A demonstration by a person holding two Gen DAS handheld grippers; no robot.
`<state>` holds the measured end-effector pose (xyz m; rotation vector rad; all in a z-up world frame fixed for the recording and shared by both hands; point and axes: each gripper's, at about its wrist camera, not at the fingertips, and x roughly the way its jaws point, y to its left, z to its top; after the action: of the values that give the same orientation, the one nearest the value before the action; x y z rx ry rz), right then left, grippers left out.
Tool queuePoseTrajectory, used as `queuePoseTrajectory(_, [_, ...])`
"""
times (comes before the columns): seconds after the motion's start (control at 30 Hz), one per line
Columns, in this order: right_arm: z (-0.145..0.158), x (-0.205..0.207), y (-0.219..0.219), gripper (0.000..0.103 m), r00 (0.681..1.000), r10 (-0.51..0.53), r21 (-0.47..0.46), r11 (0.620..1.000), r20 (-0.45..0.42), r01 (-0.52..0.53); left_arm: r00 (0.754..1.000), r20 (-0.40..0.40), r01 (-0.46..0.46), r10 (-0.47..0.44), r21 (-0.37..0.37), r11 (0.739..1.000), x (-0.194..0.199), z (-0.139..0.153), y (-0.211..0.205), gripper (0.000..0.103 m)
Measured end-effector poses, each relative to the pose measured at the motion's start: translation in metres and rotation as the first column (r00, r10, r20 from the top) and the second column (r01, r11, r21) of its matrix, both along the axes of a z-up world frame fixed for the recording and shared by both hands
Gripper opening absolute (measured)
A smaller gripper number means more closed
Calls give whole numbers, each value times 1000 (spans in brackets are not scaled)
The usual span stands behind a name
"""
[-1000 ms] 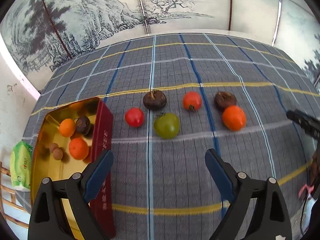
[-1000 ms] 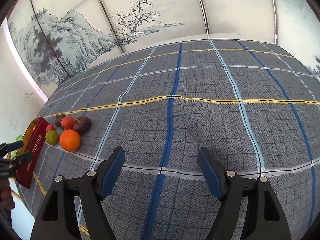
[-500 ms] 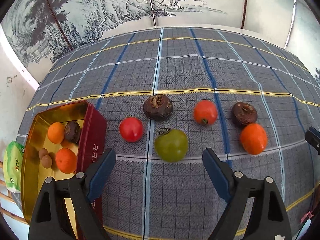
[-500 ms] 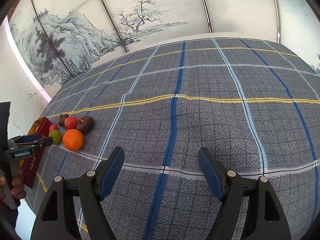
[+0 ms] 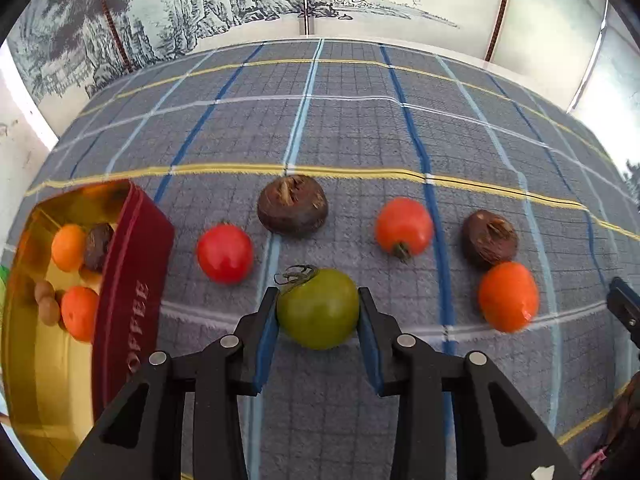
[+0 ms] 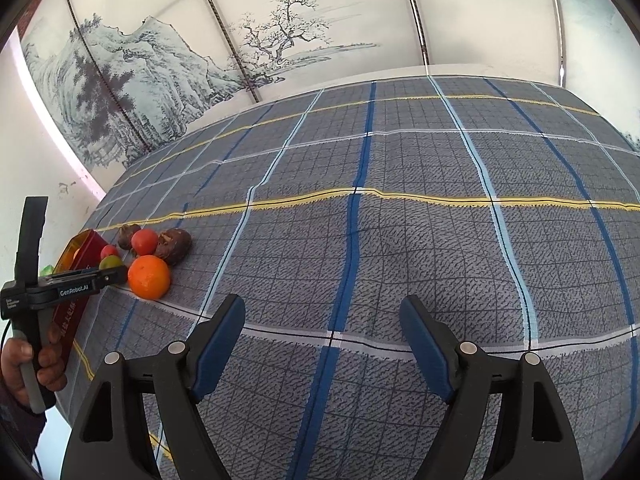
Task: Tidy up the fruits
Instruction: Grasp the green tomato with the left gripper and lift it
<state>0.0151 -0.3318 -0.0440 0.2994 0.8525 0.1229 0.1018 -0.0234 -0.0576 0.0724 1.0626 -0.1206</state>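
Observation:
A green tomato (image 5: 318,308) lies on the checked cloth, and my left gripper (image 5: 317,295) is closing with both blue pads pressed against its sides. Around it lie a red tomato (image 5: 225,253), an orange-red tomato (image 5: 404,226), two dark brown fruits (image 5: 293,205) (image 5: 489,239) and an orange (image 5: 508,296). At the left stands a red and gold tin (image 5: 132,280) holding two oranges, a dark fruit and small brown ones. My right gripper (image 6: 322,300) hangs over bare cloth well right of the fruit, its jaws opening with nothing between them.
The grey, blue and yellow checked cloth (image 6: 400,240) covers the table up to a painted screen at the back. A hand (image 6: 24,360) holds the left gripper's handle at the table's left edge. A green packet (image 6: 47,269) lies beyond the tin.
My left gripper has come forward and down onto the green tomato, and its wide jaws have come together on it. The right gripper has stayed in place.

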Motion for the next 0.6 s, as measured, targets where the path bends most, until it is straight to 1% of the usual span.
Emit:
queuePoseTrajectory(0.1, [0,0,3,80,1000,8,-11,1000,-1,-8,1000,0,8,-8,-44,999,-14,5,1,33])
queuePoseTrajectory(0.23, [4,2,14,80,997,70,-24,997,16,-69,999,11,44,-44,-60,997,-34,15,-1,33])
queuePoseTrajectory(0.3, [5,7,22,79,993,116,10,993,13,-116,998,18,63,-62,-61,996,-42,20,0,33])
queuePoseTrajectory(0.37, [8,17,33,79,986,166,110,980,8,-166,997,21,74,-73,-55,996,-48,23,0,33])
queuePoseTrajectory(0.43, [14,29,49,78,975,222,168,961,16,-222,996,24,84,-83,-54,995,-53,25,1,34])
queuePoseTrajectory(0.5, [21,38,64,78,967,255,171,952,26,-255,996,29,90,-89,-51,995,-58,28,3,34])
queuePoseTrajectory(0.6, [26,56,87,76,951,310,175,935,13,-307,995,44,94,-92,-45,995,-63,33,7,34])
